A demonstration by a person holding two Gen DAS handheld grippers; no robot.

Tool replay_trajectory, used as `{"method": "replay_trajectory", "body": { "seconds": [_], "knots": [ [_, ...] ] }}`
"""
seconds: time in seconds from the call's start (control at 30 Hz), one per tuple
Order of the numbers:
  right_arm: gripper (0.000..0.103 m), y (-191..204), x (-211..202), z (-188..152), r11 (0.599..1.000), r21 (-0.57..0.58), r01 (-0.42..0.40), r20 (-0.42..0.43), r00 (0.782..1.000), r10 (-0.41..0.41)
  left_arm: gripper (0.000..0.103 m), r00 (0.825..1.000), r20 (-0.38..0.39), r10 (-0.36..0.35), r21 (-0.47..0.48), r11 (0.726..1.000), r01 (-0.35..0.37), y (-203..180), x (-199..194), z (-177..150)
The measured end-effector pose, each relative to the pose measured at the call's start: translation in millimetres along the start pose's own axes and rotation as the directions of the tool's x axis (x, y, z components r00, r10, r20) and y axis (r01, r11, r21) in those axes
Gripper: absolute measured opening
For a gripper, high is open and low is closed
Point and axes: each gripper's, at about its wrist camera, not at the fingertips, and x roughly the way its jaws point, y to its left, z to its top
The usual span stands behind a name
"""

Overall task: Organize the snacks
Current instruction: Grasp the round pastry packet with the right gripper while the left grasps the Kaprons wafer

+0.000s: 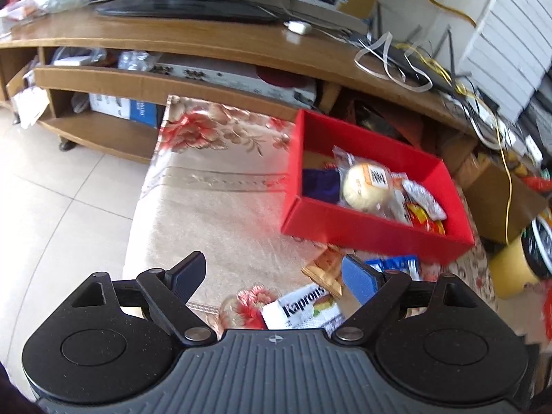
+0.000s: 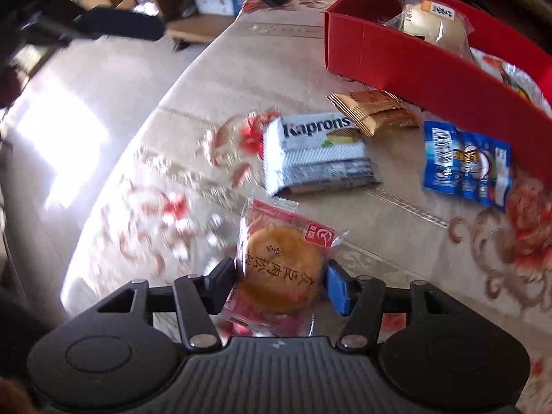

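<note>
A red box [image 1: 372, 231] sits on the floral cloth and holds several wrapped snacks, among them a pale round bun [image 1: 364, 184]. It also shows in the right wrist view [image 2: 414, 65]. My right gripper [image 2: 281, 276] is shut on a round golden pastry in a clear and red wrapper [image 2: 279, 265], held above the cloth. On the cloth lie a white Kaprons pack [image 2: 317, 153], a gold wrapper [image 2: 372, 110] and a blue packet [image 2: 465, 165]. My left gripper [image 1: 272, 272] is open and empty above the cloth, near the Kaprons pack [image 1: 303, 307].
A wooden TV stand [image 1: 207, 45] with shelves stands behind the table, with cables [image 1: 448, 69] at the right. A tiled floor [image 1: 51, 189] lies to the left. A yellow container [image 1: 510, 265] is at the right.
</note>
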Motion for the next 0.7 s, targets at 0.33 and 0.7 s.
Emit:
{"method": "replay_trajectory", "body": {
  "seconds": [0.33, 0.7],
  "knots": [
    [0.052, -82, -26, -20, 0.996, 0.019, 0.083, -0.022, 0.996, -0.082, 0.090, 0.987, -0.159, 0.017, 0.226, 0.974, 0.019, -38, 58, -14],
    [0.052, -111, -21, -16, 0.994, 0.110, -0.006, -0.034, 0.999, 0.010, 0.091, 0.948, -0.314, 0.047, 0.398, 0.913, 0.086, -58, 109, -37]
  ]
}}
